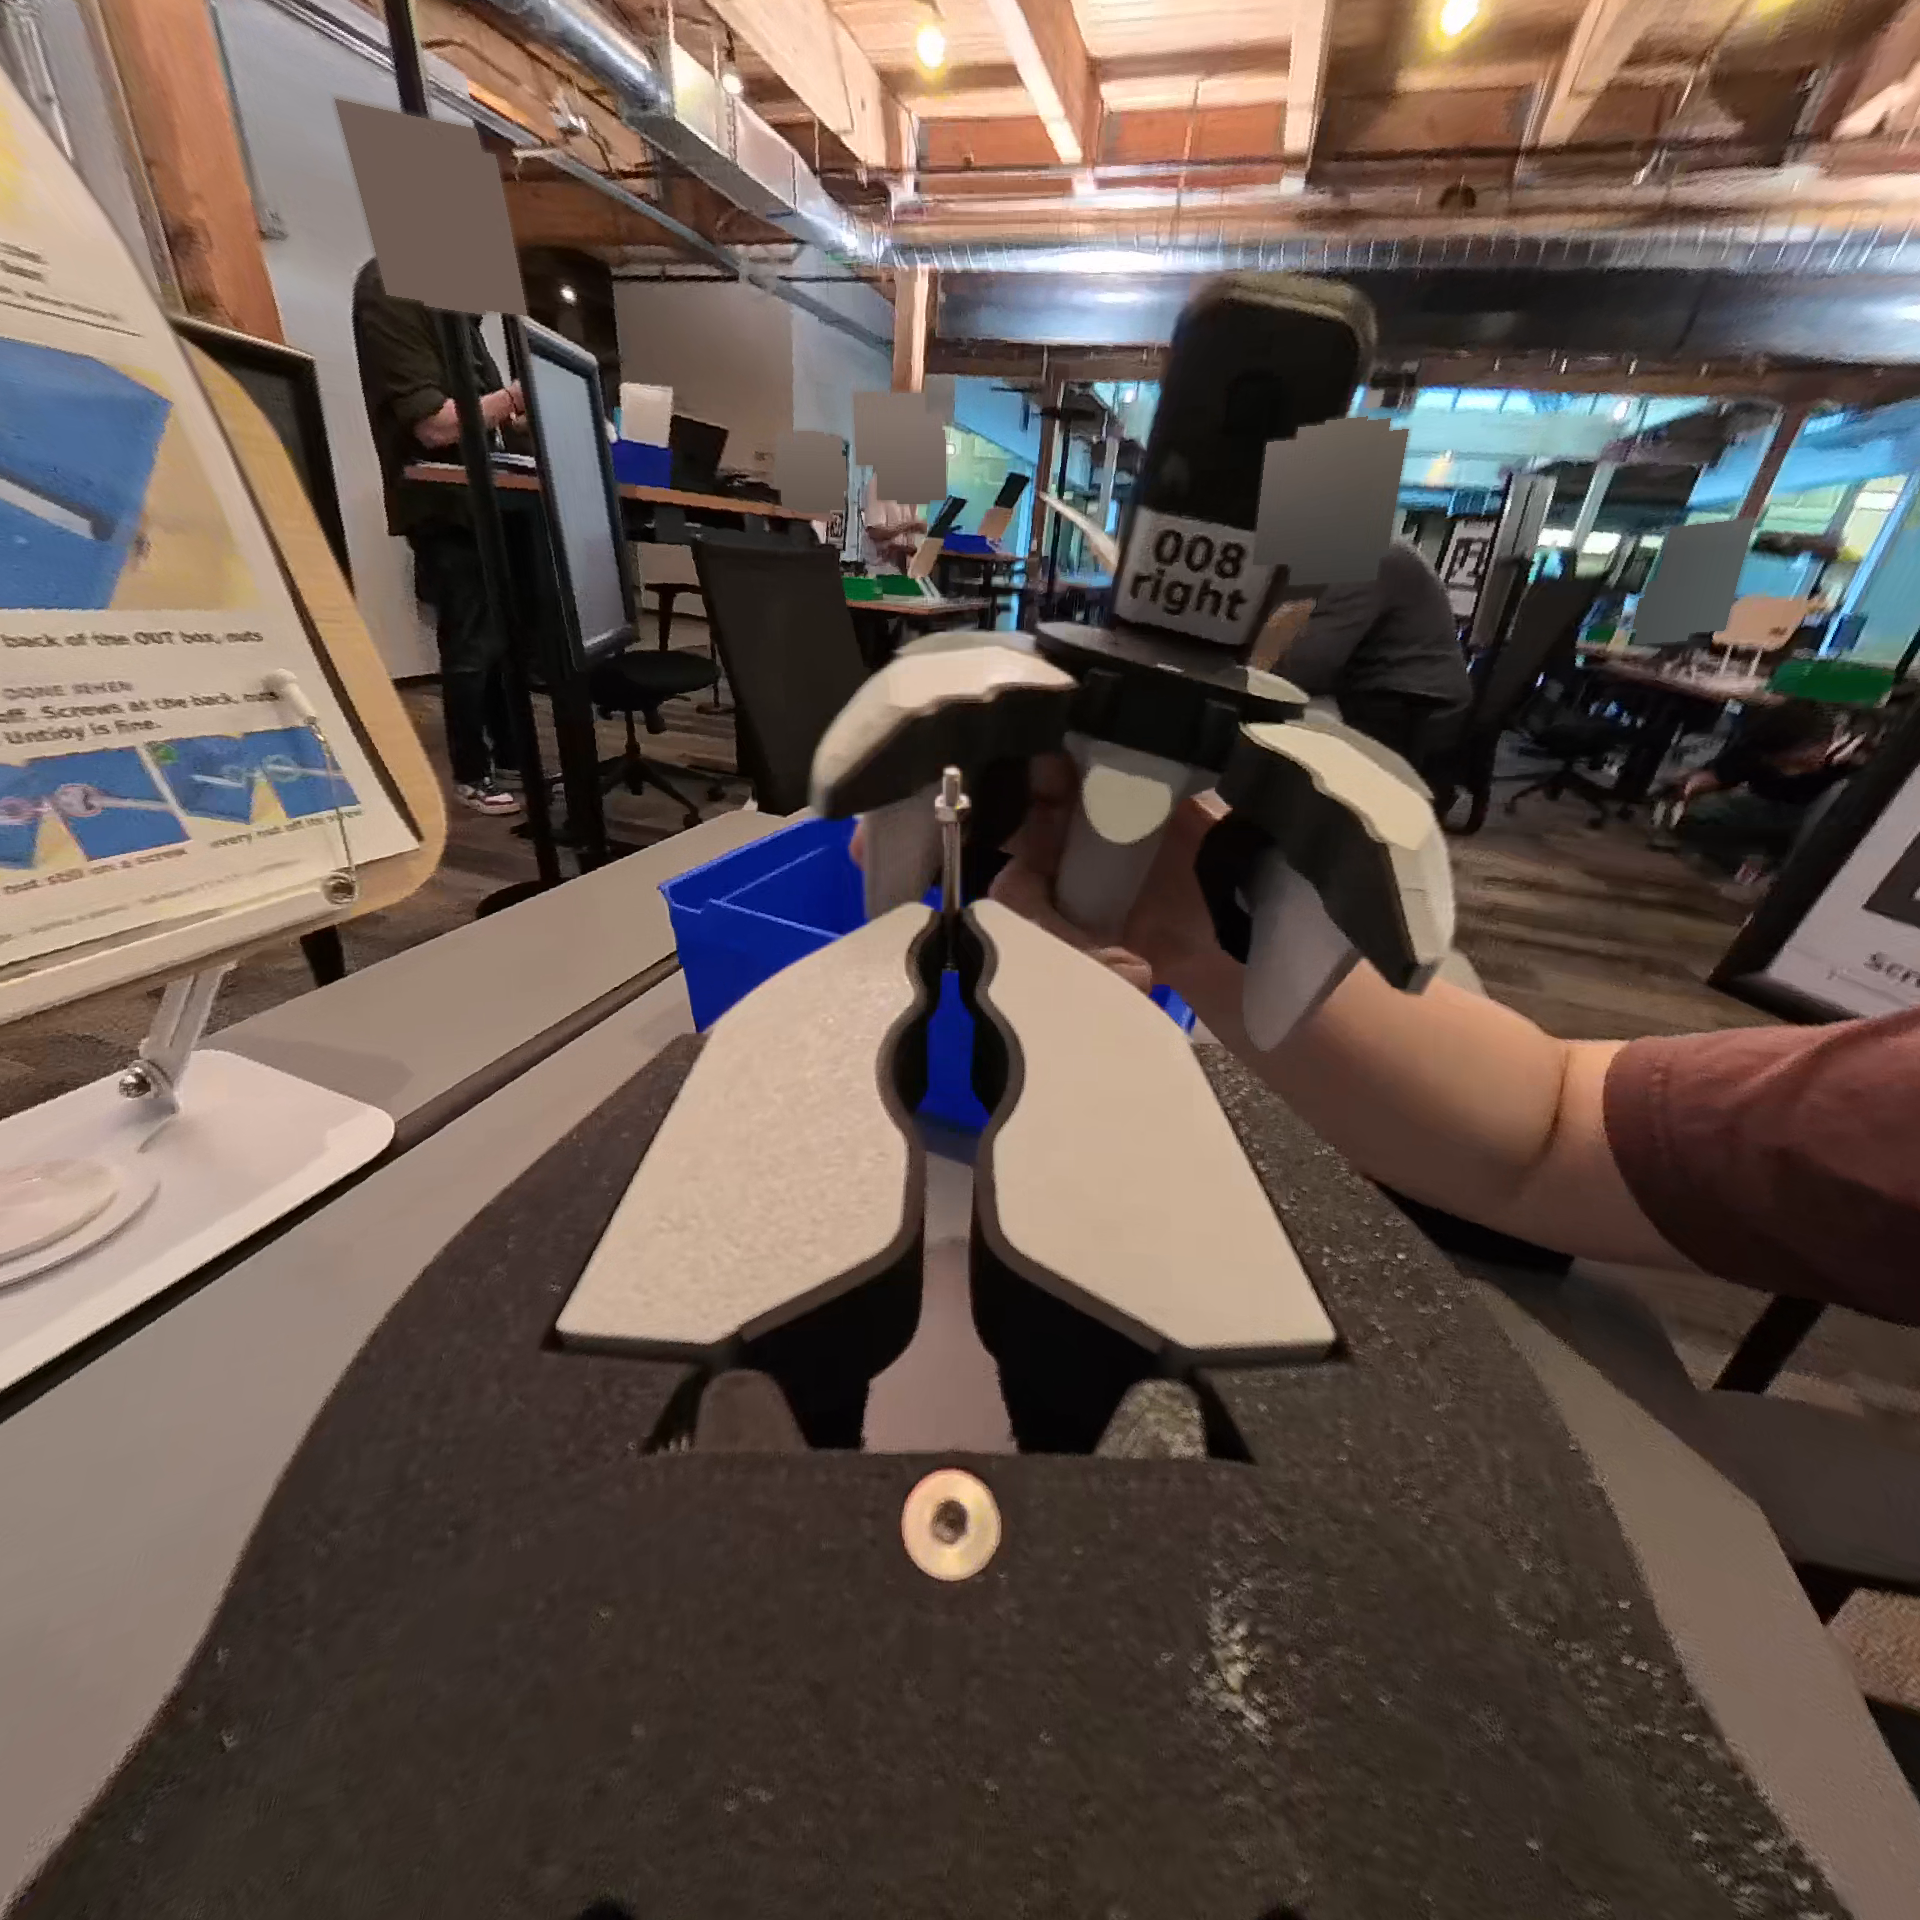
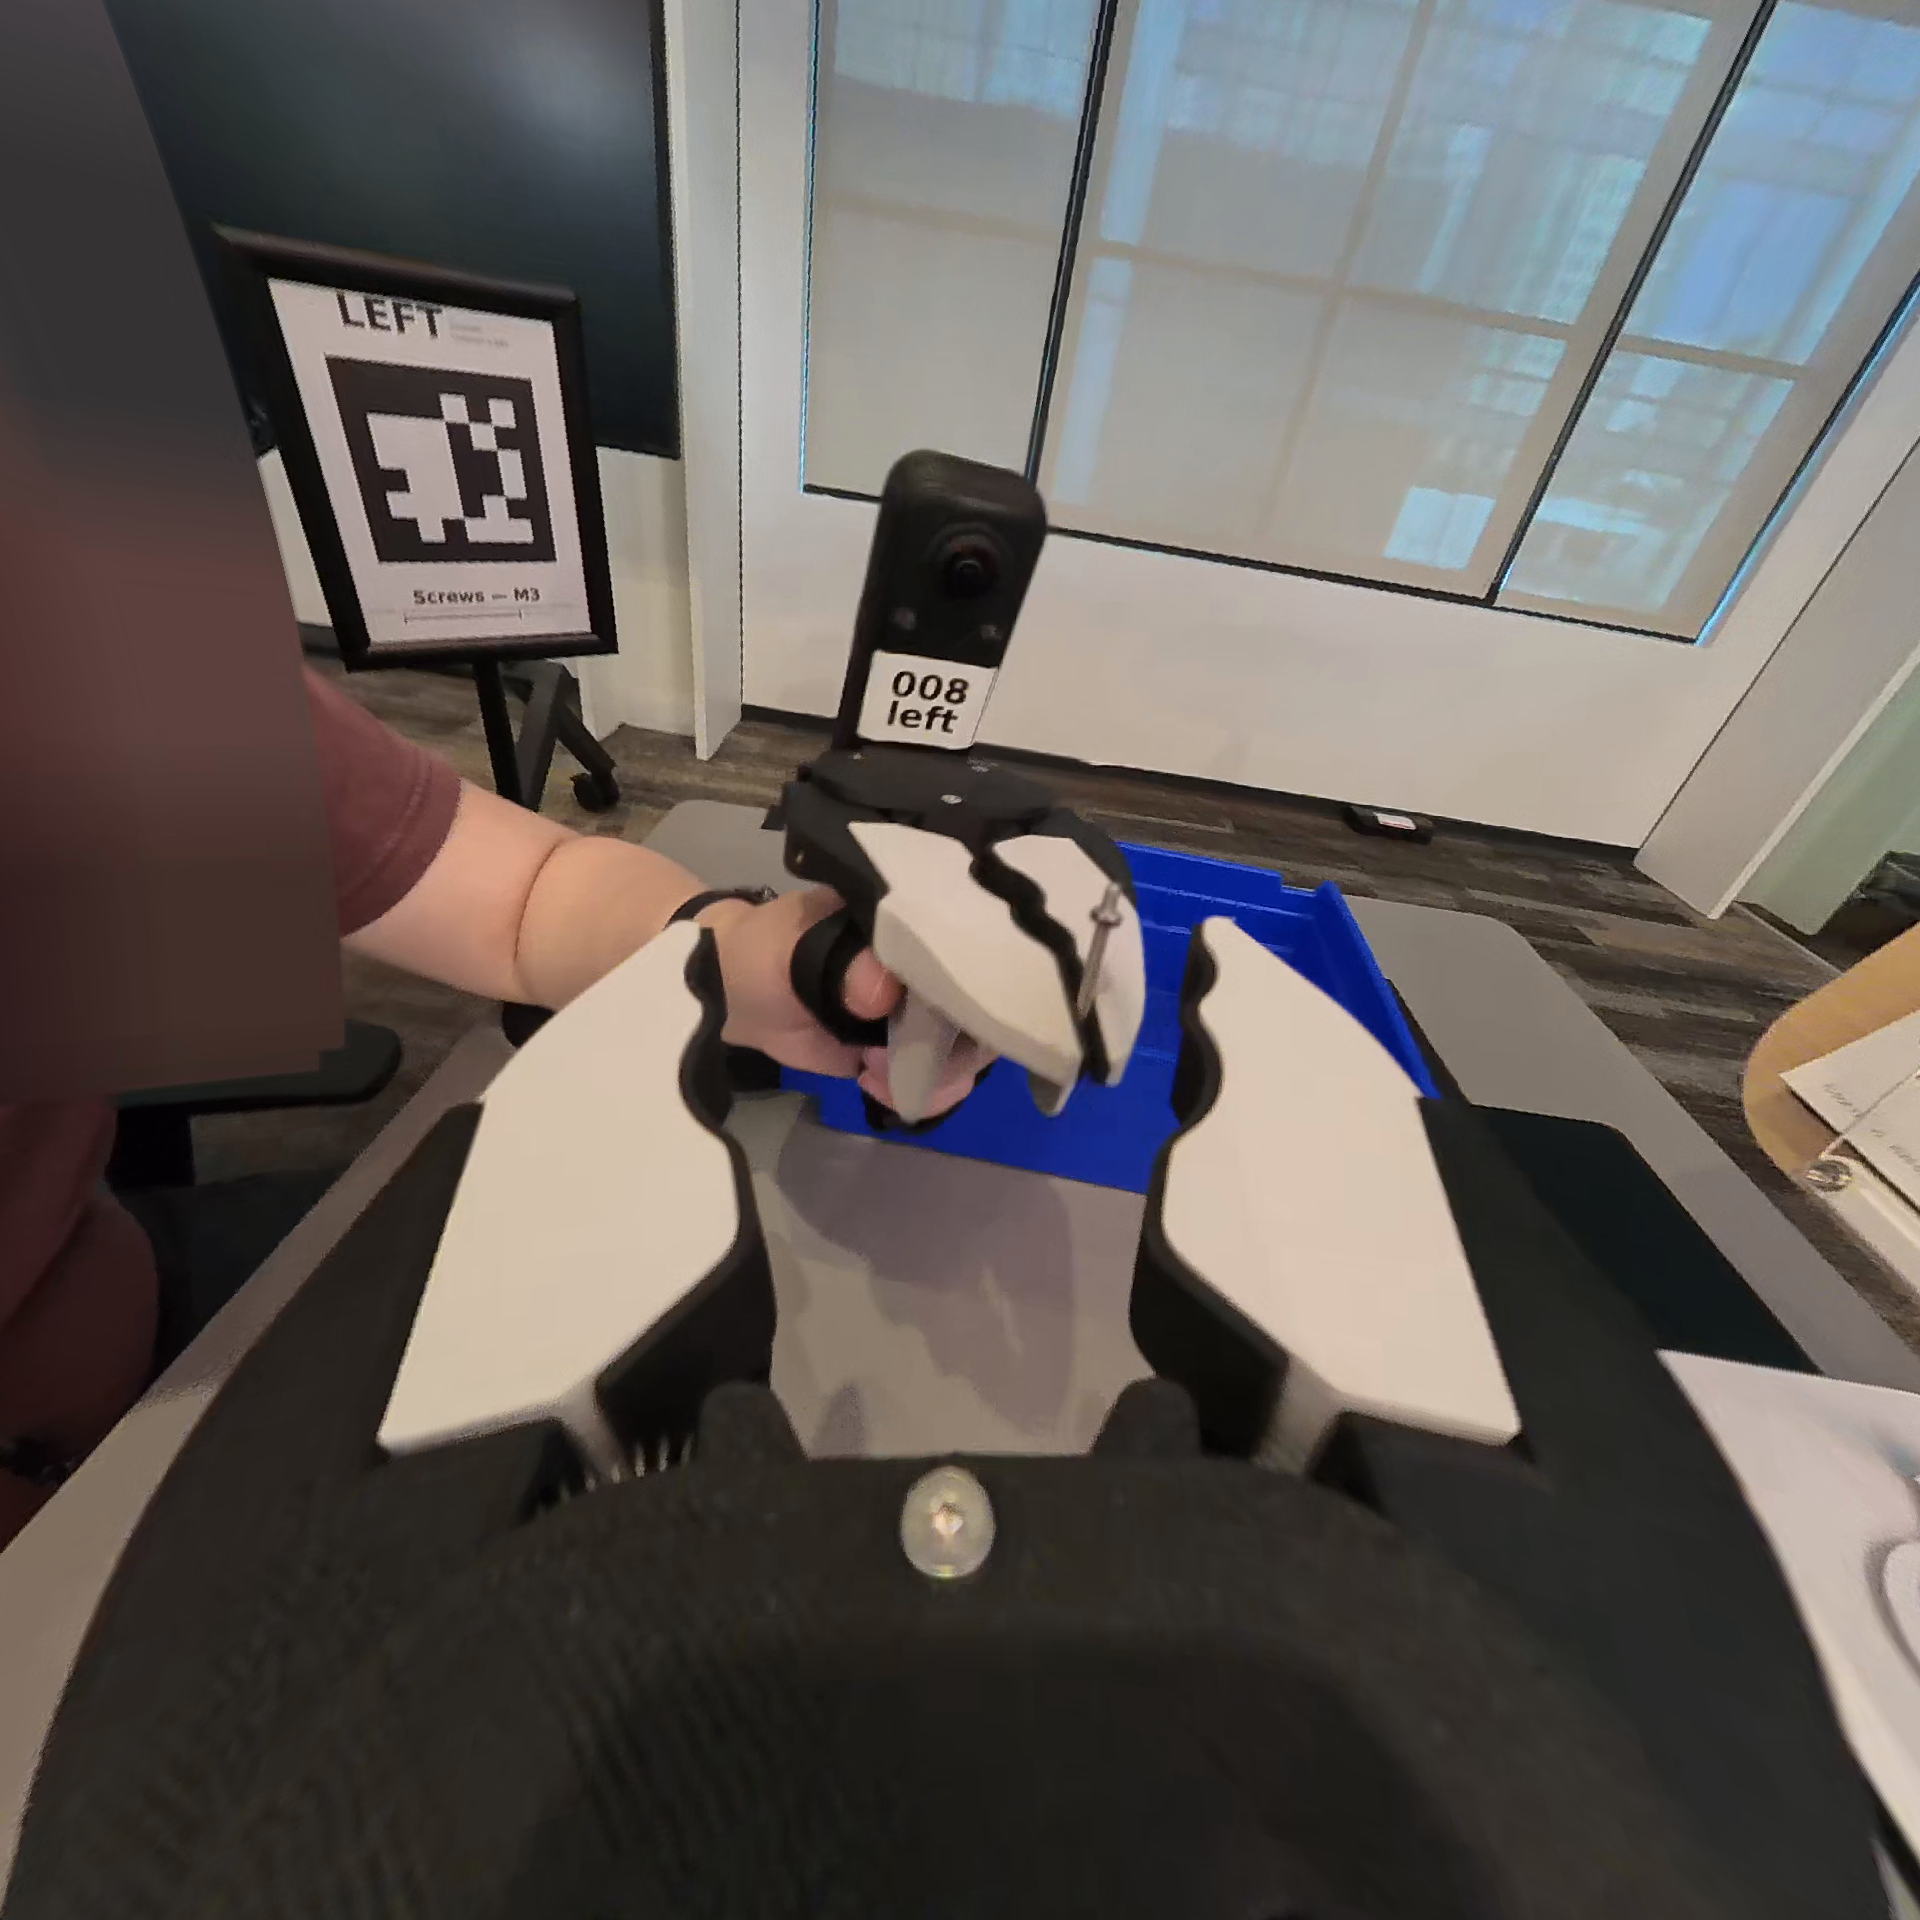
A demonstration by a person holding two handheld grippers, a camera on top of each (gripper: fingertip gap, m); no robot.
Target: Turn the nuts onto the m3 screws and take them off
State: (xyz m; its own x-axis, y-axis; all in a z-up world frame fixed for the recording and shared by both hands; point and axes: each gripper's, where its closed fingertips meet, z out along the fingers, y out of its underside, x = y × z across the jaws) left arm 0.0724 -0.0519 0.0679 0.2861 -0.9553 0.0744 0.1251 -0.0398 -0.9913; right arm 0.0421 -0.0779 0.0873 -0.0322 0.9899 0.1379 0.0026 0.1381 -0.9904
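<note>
The left gripper (image 1: pixel 951 920) is pressed together, its white textured fingers pinching a thin steel M3 screw (image 1: pixel 950 847) that stands upright beyond the tips, head uppermost. No nut can be made out on it. The right gripper (image 2: pixel 951 997) is spread wide and holds nothing; it faces the left one, close by. A blue plastic bin (image 2: pixel 1288 935) sits on the grey table (image 2: pixel 935 1226) just behind both claws. Judging by this, a nut must be fetched next, calling for a fine pinch, then careful alignment with the thread.
</note>
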